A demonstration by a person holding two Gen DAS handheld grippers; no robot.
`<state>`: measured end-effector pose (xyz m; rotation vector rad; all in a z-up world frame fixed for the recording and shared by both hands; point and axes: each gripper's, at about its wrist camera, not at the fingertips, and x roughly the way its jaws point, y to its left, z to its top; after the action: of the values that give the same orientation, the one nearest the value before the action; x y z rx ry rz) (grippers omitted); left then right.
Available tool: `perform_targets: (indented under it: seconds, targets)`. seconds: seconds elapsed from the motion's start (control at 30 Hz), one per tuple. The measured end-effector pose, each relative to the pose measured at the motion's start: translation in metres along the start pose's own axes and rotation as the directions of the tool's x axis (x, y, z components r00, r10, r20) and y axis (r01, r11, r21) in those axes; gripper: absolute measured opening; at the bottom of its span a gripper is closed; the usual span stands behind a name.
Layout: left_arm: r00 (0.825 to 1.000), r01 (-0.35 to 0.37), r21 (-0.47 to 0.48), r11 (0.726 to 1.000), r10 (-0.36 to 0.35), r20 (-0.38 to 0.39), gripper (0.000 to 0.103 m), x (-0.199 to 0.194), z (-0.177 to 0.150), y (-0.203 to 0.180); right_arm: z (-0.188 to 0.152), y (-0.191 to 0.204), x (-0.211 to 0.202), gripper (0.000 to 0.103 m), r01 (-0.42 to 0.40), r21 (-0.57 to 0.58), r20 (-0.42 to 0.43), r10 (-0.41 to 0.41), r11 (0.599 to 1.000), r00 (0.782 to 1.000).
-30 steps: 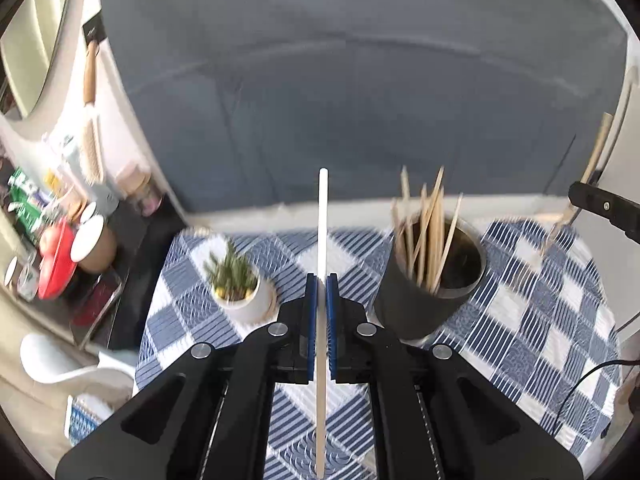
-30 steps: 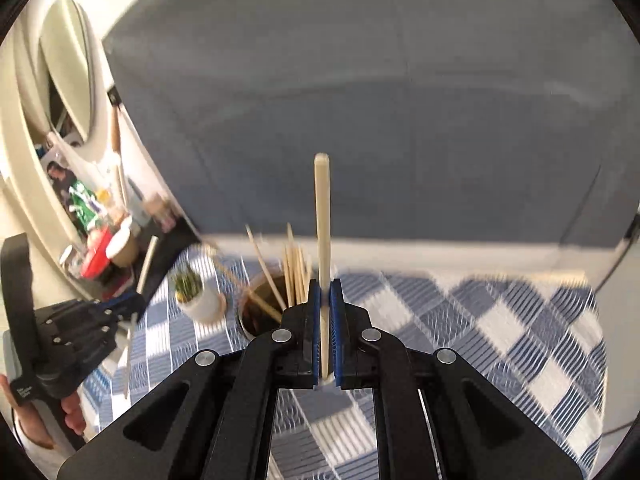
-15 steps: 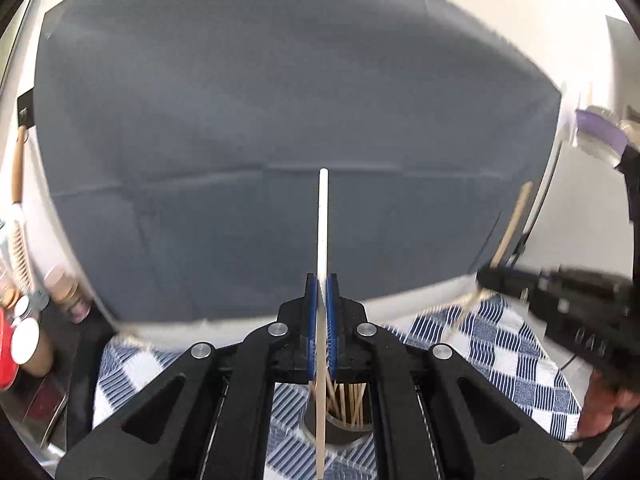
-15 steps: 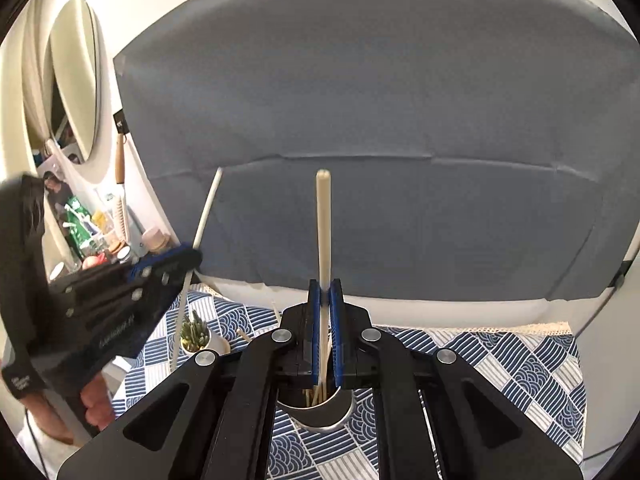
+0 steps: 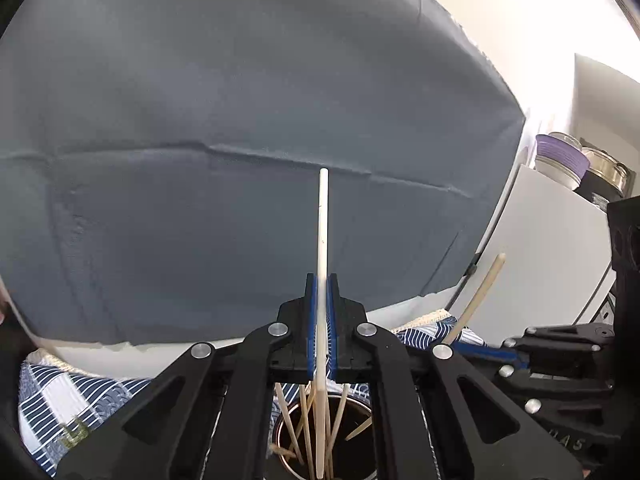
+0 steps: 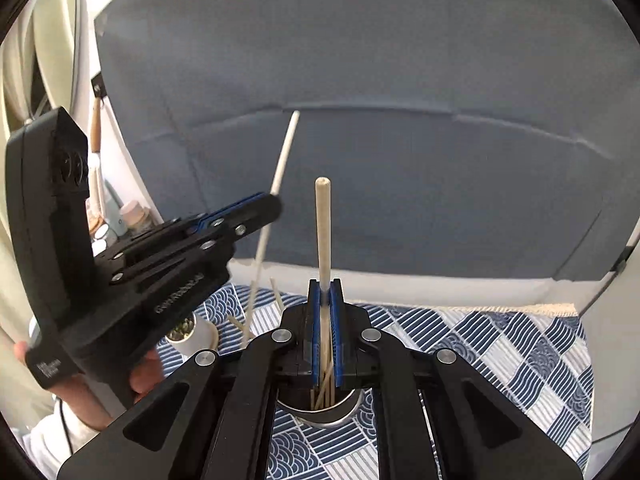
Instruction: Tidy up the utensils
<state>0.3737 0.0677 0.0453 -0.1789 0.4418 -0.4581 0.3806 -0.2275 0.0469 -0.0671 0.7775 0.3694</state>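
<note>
In the left wrist view my left gripper (image 5: 322, 280) is shut on a long white chopstick (image 5: 322, 232) that stands upright. Its lower end hangs in the mouth of a dark cup (image 5: 358, 414) holding several wooden chopsticks. At the right my right gripper (image 5: 482, 350) holds a beige chopstick (image 5: 480, 292). In the right wrist view the right gripper (image 6: 324, 286) is shut on that beige chopstick (image 6: 323, 232), directly above the cup (image 6: 320, 416). The left gripper (image 6: 260, 208) reaches in from the left with the white chopstick (image 6: 280, 168) slanting down toward the cup.
A blue-and-white patterned tablecloth (image 6: 500, 344) covers the table. A small potted plant (image 6: 196, 334) stands left of the cup. A grey cloth backdrop (image 6: 400, 80) hangs behind. Jars (image 5: 560, 156) sit on a white cabinet at the right. A person's hand (image 6: 144, 372) holds the left gripper.
Both grippers have come together over the cup, which now lies right under their jaws. The left view has swung up and right; the plant has left it. Both grips are unchanged.
</note>
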Motion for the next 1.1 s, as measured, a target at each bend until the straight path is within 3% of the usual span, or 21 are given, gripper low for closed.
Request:
perform_targets:
  seconds: [0.1, 0.27, 0.33, 0.37, 0.4, 0.43, 0.47, 0.5, 0.57, 0.6, 0.83, 0.97, 1.1]
  targets:
    - [0.998, 0.042, -0.009, 0.999, -0.042, 0.044, 0.005, 0.010, -0.014, 0.009, -0.015, -0.002, 0.013, 0.005, 0.002, 0.024, -0.015, -0.001, 1.000, 1.000]
    - [0.993, 0.115, -0.042, 0.992, -0.114, 0.018, 0.009, 0.024, -0.035, 0.018, -0.038, -0.013, 0.019, 0.007, 0.016, 0.039, -0.029, -0.015, 0.999, 0.999]
    - [0.993, 0.117, -0.025, 0.993, -0.116, 0.020, 0.034, 0.018, -0.038, 0.014, -0.042, -0.018, 0.016, 0.007, 0.023, 0.043, -0.024, -0.022, 0.999, 0.999]
    - [0.994, 0.106, -0.015, 0.994, -0.106, 0.023, 0.061, 0.013, -0.040, 0.013, -0.042, -0.020, 0.014, 0.010, 0.028, 0.048, -0.021, -0.027, 0.998, 0.999]
    - [0.995, 0.093, -0.005, 0.996, -0.093, 0.037, 0.070, 0.007, -0.039, 0.012, -0.043, -0.022, 0.012, 0.015, 0.028, 0.055, -0.014, -0.027, 0.998, 1.000]
    - [0.995, 0.095, -0.008, 0.995, -0.095, 0.042, 0.071, 0.002, -0.038, 0.013, -0.043, -0.024, 0.010, 0.036, 0.029, 0.061, -0.009, -0.029, 0.998, 1.000]
    - [0.995, 0.093, -0.015, 0.996, -0.092, 0.037, 0.076, -0.002, -0.038, 0.015, -0.043, -0.025, 0.008, 0.064, 0.043, 0.073, -0.004, -0.043, 0.996, 0.999]
    - [0.996, 0.084, -0.017, 0.996, -0.084, 0.032, 0.081, -0.005, -0.037, 0.017, -0.044, -0.027, 0.005, 0.074, 0.065, 0.082, 0.006, -0.066, 0.995, 0.998]
    - [0.998, 0.063, -0.008, 0.998, -0.063, 0.027, 0.088, -0.016, -0.038, 0.020, -0.046, -0.027, -0.001, 0.082, 0.108, 0.089, 0.030, -0.111, 0.990, 0.993]
    - [0.998, 0.050, -0.008, 0.999, -0.050, 0.023, 0.096, -0.021, -0.039, 0.021, -0.048, -0.028, -0.001, 0.086, 0.119, 0.097, 0.024, -0.122, 0.988, 0.992]
    - [0.996, -0.082, 0.017, 0.996, 0.083, -0.037, 0.097, -0.057, -0.053, 0.027, -0.062, -0.019, -0.005, 0.090, 0.142, 0.071, 0.005, -0.143, 0.987, 0.990]
    - [0.988, -0.144, 0.032, 0.989, 0.145, -0.046, 0.097, -0.083, -0.058, 0.024, -0.071, -0.007, -0.029, 0.091, 0.162, 0.026, 0.044, -0.163, 0.986, 0.986]
    - [0.982, -0.179, 0.028, 0.983, 0.180, -0.056, 0.097, -0.112, -0.061, 0.008, -0.083, -0.005, -0.058, 0.092, 0.128, 0.012, 0.071, -0.128, 0.992, 0.989]
